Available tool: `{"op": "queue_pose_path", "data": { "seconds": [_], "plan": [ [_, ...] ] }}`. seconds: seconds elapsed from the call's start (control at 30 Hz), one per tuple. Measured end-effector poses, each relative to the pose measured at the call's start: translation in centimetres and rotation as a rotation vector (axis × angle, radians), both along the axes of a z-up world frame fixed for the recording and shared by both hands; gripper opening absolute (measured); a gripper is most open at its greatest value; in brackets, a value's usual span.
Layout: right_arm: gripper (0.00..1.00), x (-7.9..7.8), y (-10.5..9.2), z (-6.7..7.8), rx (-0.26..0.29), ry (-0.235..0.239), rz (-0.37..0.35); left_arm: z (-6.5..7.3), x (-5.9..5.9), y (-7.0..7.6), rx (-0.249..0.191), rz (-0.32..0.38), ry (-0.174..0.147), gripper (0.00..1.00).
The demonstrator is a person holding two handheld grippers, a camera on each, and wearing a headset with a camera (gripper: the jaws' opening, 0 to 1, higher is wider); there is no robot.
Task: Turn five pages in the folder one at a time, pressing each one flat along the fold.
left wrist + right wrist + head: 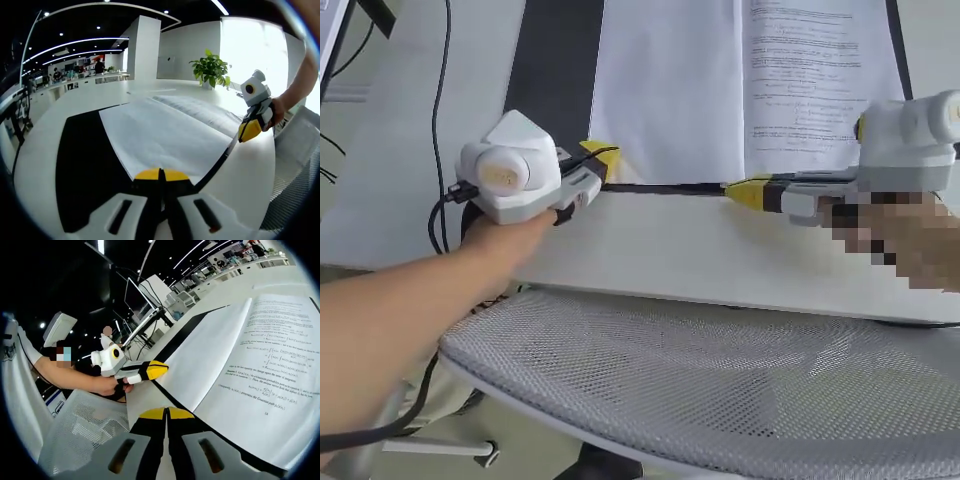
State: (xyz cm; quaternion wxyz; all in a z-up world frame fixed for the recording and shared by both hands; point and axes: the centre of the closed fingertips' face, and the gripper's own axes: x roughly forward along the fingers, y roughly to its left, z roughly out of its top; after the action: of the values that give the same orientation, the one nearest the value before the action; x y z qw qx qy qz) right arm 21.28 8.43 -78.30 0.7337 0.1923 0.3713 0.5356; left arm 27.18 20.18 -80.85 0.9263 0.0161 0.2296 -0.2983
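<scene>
Plainly the open folder (670,90) lies flat on the white table (700,260), the left gripper (600,160) at its near left corner, the right gripper (748,190) by the printed page (815,80), both with jaws pressed together. Its sheets look thin and floppy (crease-prone); pinch a free corner.

The open folder (670,90) runs off the head view's top edge, its printed page (815,80) carries text too small to read, and the right hand-held gripper (750,191) is clipped at the right edge.

Closed left claw (161,175) at folder (85,165) edge
</scene>
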Motion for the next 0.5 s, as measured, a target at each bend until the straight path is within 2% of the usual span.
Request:
{"op": "queue_pose_path", "data": {
  "seconds": [0.03,0.1,0.2,0.27,0.3,0.33,0.43,0.5],
  "plan": [
    [0.0,-0.2,0.0,0.7,0.03,0.019,-0.012,0.0,0.0,0.0,0.001,0.001,0.003,0.0],
    [0.0,-0.7,-0.4,1.3,0.022,0.004,-0.01,0.0,0.0,0.0,0.001,0.004,0.009,0.0],
    [0.0,-0.9,-1.0,3.0,0.059,0.0,-0.048,0.0,0.0,0.0,0.005,0.001,0.014,0.0],
    [0.0,-0.6,-1.7,4.1,0.087,-0.015,-0.102,0.0,0.0,-0.1,0.0,0.003,0.024,0.0],
    [0.0,-0.7,-2.0,4.3,0.086,-0.015,-0.11,0.0,0.0,-0.1,0.002,0.002,0.024,0.0],
    [0.0,-0.6,-2.7,4.5,0.073,-0.032,-0.132,0.1,-0.1,-0.2,-0.011,0.004,0.039,0.01],
    [0.1,-0.3,-4.2,4.6,0.059,-0.028,-0.201,0.2,-0.4,-0.5,-0.025,-0.009,0.056,0.07],
    [0.1,-0.5,-5.2,4.8,0.044,-0.042,-0.224,0.3,-0.7,-0.6,-0.022,-0.011,0.08,0.11]
  ]
}}
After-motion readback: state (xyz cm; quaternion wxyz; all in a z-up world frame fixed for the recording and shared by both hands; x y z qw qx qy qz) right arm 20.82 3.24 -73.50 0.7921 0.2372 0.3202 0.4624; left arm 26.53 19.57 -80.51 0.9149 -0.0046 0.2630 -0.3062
